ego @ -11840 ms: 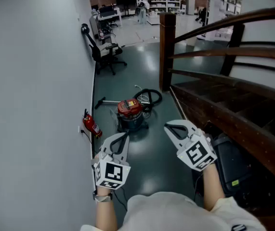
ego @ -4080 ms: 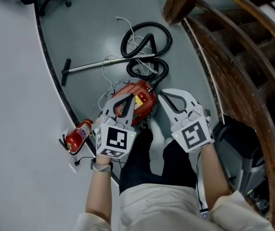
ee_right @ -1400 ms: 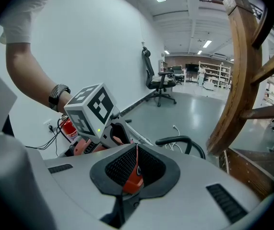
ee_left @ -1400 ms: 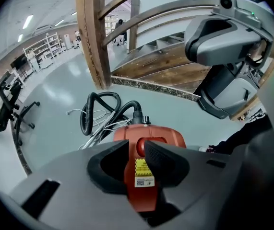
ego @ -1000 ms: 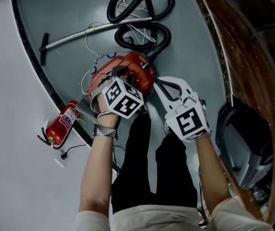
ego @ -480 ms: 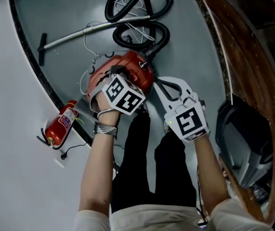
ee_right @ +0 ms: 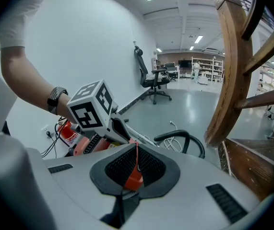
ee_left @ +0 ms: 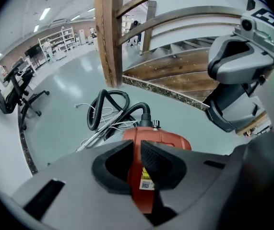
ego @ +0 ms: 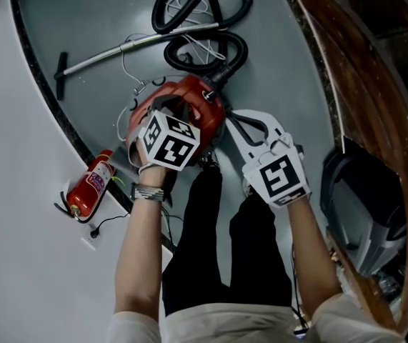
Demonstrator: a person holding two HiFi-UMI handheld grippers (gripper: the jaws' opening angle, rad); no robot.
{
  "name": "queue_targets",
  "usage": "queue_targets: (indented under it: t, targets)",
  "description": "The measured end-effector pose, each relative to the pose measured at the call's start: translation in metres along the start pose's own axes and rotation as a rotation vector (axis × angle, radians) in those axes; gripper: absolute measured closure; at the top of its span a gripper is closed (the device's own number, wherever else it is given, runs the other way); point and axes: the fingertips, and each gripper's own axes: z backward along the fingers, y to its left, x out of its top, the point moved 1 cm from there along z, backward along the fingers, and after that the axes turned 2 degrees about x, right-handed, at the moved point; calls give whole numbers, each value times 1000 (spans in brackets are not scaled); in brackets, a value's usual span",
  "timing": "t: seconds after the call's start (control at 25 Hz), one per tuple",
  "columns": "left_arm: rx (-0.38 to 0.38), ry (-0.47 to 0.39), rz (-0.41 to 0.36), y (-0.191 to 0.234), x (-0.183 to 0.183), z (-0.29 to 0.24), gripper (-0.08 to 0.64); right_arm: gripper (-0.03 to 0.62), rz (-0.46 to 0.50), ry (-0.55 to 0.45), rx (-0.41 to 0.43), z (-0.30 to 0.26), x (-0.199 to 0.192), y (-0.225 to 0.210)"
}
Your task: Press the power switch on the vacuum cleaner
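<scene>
On the floor [ego: 282,41] ahead, the vacuum cleaner [ego: 207,97] sits under the left gripper [ee_left: 136,150], whose jaws have just been closing to a narrow gap, gripping nothing. I should press its tips squarely onto the switch. The right gripper [ee_right: 136,161], jaws together, hangs idle to the right.

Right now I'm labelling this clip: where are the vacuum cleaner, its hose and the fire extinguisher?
vacuum cleaner [ego: 209,102], head view, on its red top housing.
hose [ego: 242,50], head view, on the black loop nearest the cleaner.
fire extinguisher [ego: 89,190], head view, on the middle of its red cylinder.
</scene>
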Motion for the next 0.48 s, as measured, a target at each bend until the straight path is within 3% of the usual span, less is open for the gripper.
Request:
queue_targets:
  t: [0.24, 0.48]
  targets:
    - [-28, -138, 29, 2, 6, 14, 511, 561, -8, -8, -17, 5, 0, -3]
    - [-37, -138, 78, 4, -3, 34, 508, 561, -29, -19, -37, 15, 0, -1]
